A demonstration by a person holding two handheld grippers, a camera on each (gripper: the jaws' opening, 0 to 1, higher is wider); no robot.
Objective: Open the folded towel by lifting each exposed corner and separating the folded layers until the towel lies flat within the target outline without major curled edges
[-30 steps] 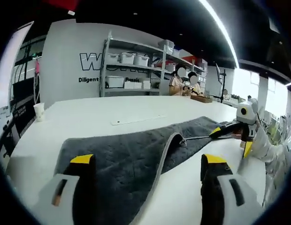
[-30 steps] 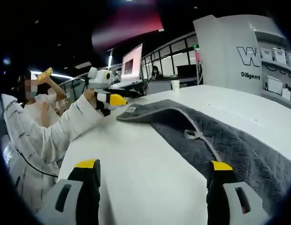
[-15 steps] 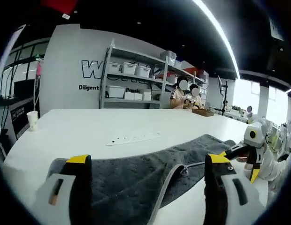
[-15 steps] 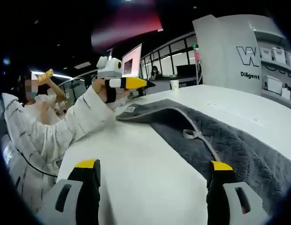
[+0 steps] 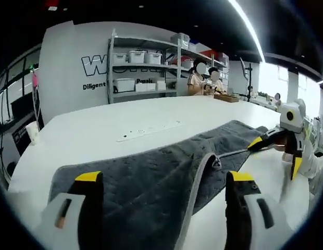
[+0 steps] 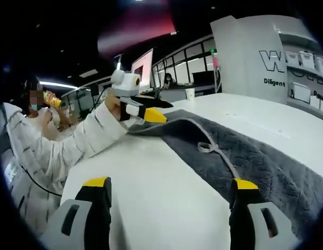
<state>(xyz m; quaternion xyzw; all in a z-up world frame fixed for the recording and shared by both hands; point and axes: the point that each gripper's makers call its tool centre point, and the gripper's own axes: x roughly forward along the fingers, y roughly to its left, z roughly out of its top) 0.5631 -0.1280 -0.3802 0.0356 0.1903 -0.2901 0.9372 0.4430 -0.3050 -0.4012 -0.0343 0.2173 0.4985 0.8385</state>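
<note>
A dark grey towel (image 5: 151, 177) with a pale edge band and a small hanging loop (image 5: 215, 165) lies folded along the white table (image 5: 99, 130). My left gripper (image 5: 164, 177) hovers open over the towel's near end, nothing between its jaws. In the right gripper view the left gripper (image 6: 146, 109) sits just above the towel's (image 6: 255, 156) far corner, tilted down, held by a hand in a white sleeve. My right gripper (image 6: 171, 183) stands open above bare table beside the towel edge. The left gripper view shows the right gripper (image 5: 278, 143) at the towel's far right end.
Metal shelving (image 5: 146, 57) with white boxes and two people (image 5: 203, 83) stand behind the table. A white strip (image 5: 148, 130) lies on the table past the towel and a paper cup (image 5: 32, 130) stands at the left edge. A monitor (image 6: 142, 65) stands behind the left gripper.
The left gripper was raised half a second ago and has dipped back down to the towel's corner. The right gripper has barely moved. The towel lies as before.
</note>
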